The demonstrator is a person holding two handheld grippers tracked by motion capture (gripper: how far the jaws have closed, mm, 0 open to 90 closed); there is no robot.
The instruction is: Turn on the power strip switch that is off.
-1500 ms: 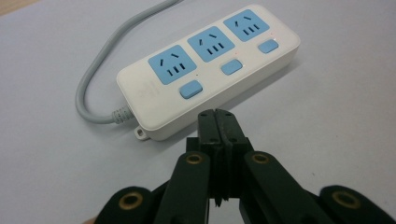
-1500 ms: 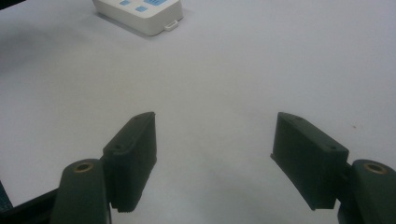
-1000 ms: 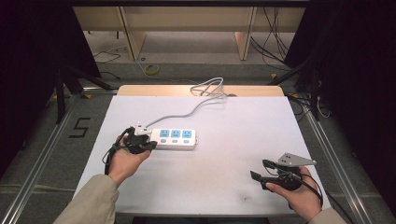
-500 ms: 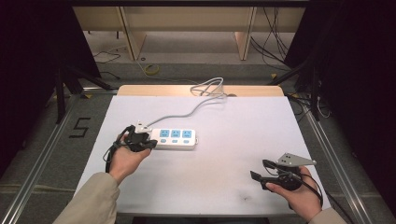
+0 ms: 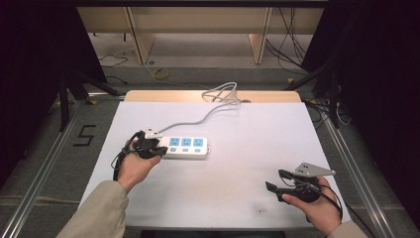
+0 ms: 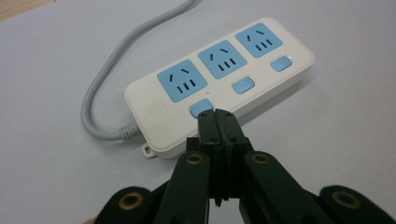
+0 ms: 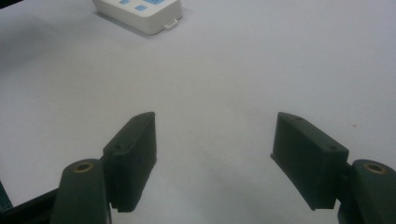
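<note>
The white plastic power strip with three pale-blue sockets and three pale-blue switch buttons [image 6: 219, 84] lies flat on the white table [image 5: 247, 188], toward its left edge and about midway between the near and far edges. Its grey cord [image 5: 198, 119] runs off toward the far edge and loops there.

The left gripper [image 6: 217, 115] has its two black jaws closed flat against each other with nothing between them. Their joined tips rest on the blue button [image 6: 201, 107] nearest the cord end of the strip, covering its near edge. In the high view the left gripper [image 5: 157, 149] sits at the strip's left end.

The right gripper [image 7: 212, 154] has its jaws wide apart and empty over bare tabletop. In the high view the right gripper [image 5: 271, 187] sits near the table's near right corner, well apart from the strip.
</note>
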